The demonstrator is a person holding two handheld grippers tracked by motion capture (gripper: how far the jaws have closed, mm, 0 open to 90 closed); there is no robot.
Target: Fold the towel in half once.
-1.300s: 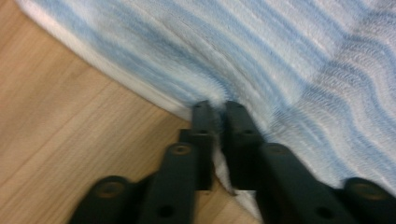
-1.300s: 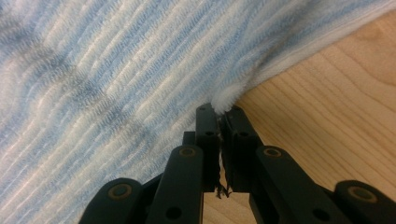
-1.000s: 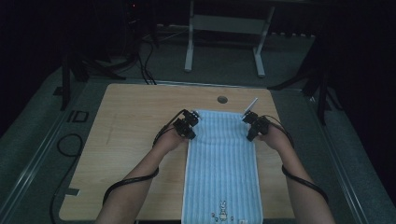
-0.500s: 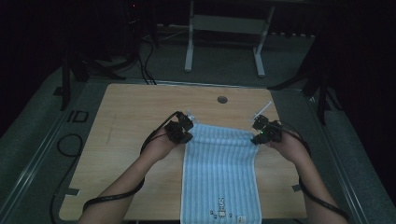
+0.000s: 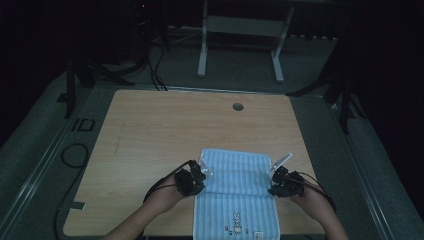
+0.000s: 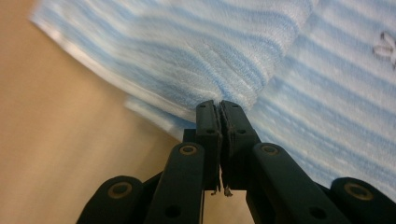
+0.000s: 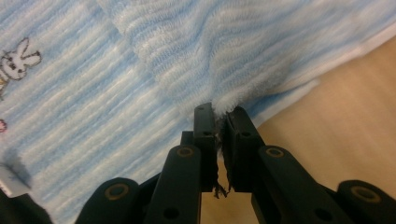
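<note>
Now both forearms reach in from the near edge of the pale wooden surface (image 5: 150, 130), hands turned inward toward each other. The left gripper (image 5: 196, 178) sits at the left edge of the light-blue striped terry towel (image 5: 239, 172), and the right gripper (image 5: 280, 182) sits at its right edge. From the left gripper view, the left gripper (image 6: 219, 106) is clenched on a pinch of the towel (image 6: 196, 60), the cloth bunching into folds just above the jaw tips, with a second layer of towel lying flat beneath. From the right gripper view, the right gripper (image 7: 218, 112) is likewise clamped on a raised fold of the towel (image 7: 224, 51), over a flat layer bearing a small embroidered rabbit (image 7: 18, 60). The towel lies near the front of the surface, its far part doubled back toward the person, its near end reaching the front edge.
</note>
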